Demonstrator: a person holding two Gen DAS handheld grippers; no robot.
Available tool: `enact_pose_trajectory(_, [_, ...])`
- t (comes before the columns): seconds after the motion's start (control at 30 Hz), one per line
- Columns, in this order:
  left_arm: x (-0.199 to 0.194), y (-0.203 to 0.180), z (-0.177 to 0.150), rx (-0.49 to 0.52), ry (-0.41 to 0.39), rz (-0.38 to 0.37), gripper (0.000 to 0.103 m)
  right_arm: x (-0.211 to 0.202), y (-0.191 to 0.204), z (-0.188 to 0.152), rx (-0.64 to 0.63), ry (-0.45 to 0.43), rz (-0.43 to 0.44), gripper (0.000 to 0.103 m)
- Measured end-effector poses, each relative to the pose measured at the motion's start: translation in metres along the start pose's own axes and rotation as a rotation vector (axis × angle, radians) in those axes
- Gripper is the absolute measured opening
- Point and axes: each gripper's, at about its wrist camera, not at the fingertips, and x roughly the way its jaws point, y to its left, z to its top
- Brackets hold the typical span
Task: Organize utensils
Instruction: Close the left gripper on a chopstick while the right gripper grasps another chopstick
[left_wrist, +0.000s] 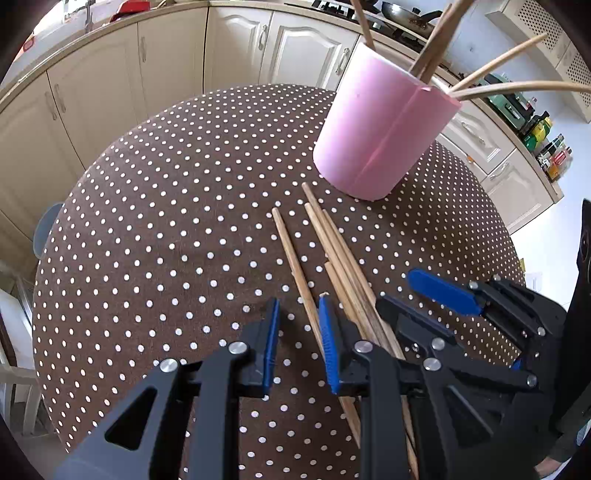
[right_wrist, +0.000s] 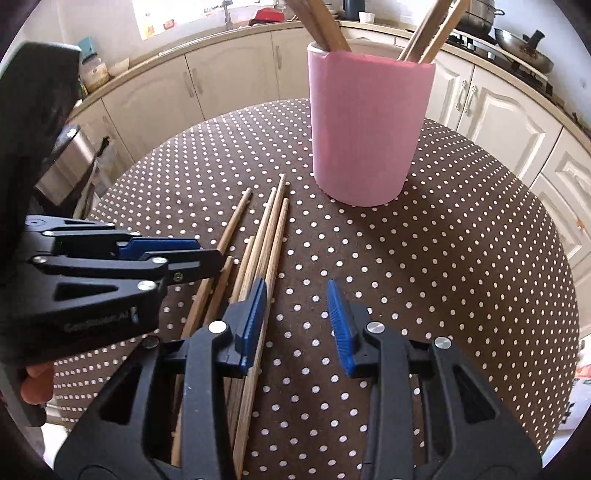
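Observation:
Several wooden chopsticks (left_wrist: 332, 254) lie loose on the brown polka-dot table, side by side; they also show in the right wrist view (right_wrist: 266, 236). A pink cylindrical holder (left_wrist: 380, 129) stands upright behind them with several chopsticks in it; it also shows in the right wrist view (right_wrist: 369, 125). My left gripper (left_wrist: 297, 314) is open and low over the table, with one chopstick between its fingers. My right gripper (right_wrist: 297, 295) is open and empty, just right of the pile. Each gripper shows in the other's view: the right one (left_wrist: 436, 295), the left one (right_wrist: 184, 254).
The round table (left_wrist: 166, 221) has a brown cloth with white dots; its edge curves near on all sides. Cream kitchen cabinets (left_wrist: 236, 48) run behind. A stove with a pan (right_wrist: 524, 48) is at the far right. A metal bin (right_wrist: 70, 162) stands left of the table.

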Motion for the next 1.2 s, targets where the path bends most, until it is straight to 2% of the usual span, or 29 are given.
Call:
enact_pose_trajectory(0.13, [0.000, -0.002, 0.000, -0.002, 0.004, -0.003, 0.022, 0.011, 0.002, 0.006, 0.007, 0.016, -0.042, 0.032])
enact_pose_trajectory(0.23, [0.000, -0.006, 0.001, 0.011, 0.005, 0.013, 0.022, 0.017, 0.003, 0.011, 0.019, 0.026, -0.033, 0.032])
enact_pose_trajectory(0.4, [-0.001, -0.004, 0.002, 0.003, 0.000, -0.013, 0.022, 0.007, 0.000, 0.012, 0.037, -0.001, 0.007, 0.032])
enact_pose_trajectory(0.5, [-0.001, -0.002, 0.001, 0.005, -0.005, -0.010, 0.022, 0.009, 0.001, 0.011, 0.024, 0.021, 0.030, 0.031])
enact_pose_trajectory(0.7, [-0.001, 0.001, 0.004, 0.001, 0.006, -0.012, 0.022, 0.017, 0.006, 0.014, 0.014, 0.038, 0.003, 0.028])
enact_pose_trajectory(0.87, [0.002, -0.002, 0.012, 0.011, 0.019, 0.001, 0.022, 0.025, 0.002, 0.029, 0.033, 0.104, 0.037, 0.025])
enact_pose_trajectory(1.03, [0.003, -0.003, 0.012, 0.016, 0.003, -0.006, 0.022, 0.024, 0.001, 0.028, 0.014, 0.124, 0.047, 0.024])
enact_pose_trajectory(1.2, [0.002, 0.003, 0.010, -0.002, 0.004, -0.015, 0.018, 0.027, 0.002, 0.027, 0.023, 0.133, 0.064, 0.024])
